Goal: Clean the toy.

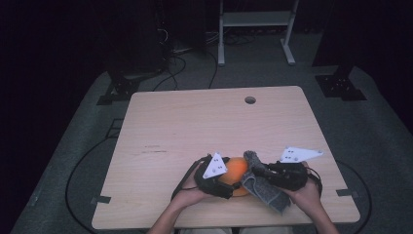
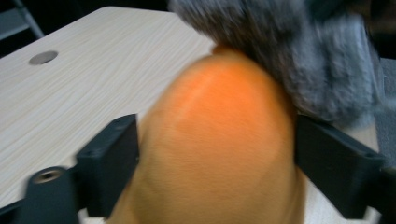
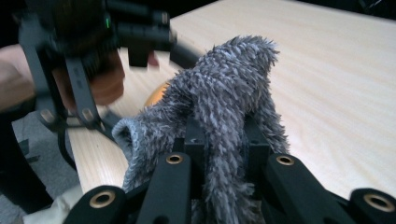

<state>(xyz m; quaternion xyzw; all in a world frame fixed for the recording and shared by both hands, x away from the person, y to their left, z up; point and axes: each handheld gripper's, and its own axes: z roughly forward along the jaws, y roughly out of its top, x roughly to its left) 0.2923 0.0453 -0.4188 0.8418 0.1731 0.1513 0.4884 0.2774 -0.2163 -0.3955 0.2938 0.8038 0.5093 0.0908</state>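
A round orange thing point(image 1: 237, 168) lies near the table's front edge, and my left gripper point(image 1: 232, 179) is shut on it. In the left gripper view the orange thing point(image 2: 219, 135) bulges between both black jaws. A grey fuzzy cloth point(image 1: 265, 190) drapes over its right side and hangs toward the table edge. My right gripper point(image 1: 257, 169) is shut on that cloth. In the right gripper view the grey cloth point(image 3: 229, 93) rises from between the jaws of the right gripper point(image 3: 224, 144), a sliver of the orange thing point(image 3: 158, 97) shows behind it, and the left gripper point(image 3: 93, 46) is close at upper left.
The wooden table point(image 1: 195, 126) has a round cable hole point(image 1: 250, 100) near its far edge. Behind it stand a white metal frame point(image 1: 255, 19) and dark stand bases point(image 1: 341, 87). Cables run over the grey floor at left.
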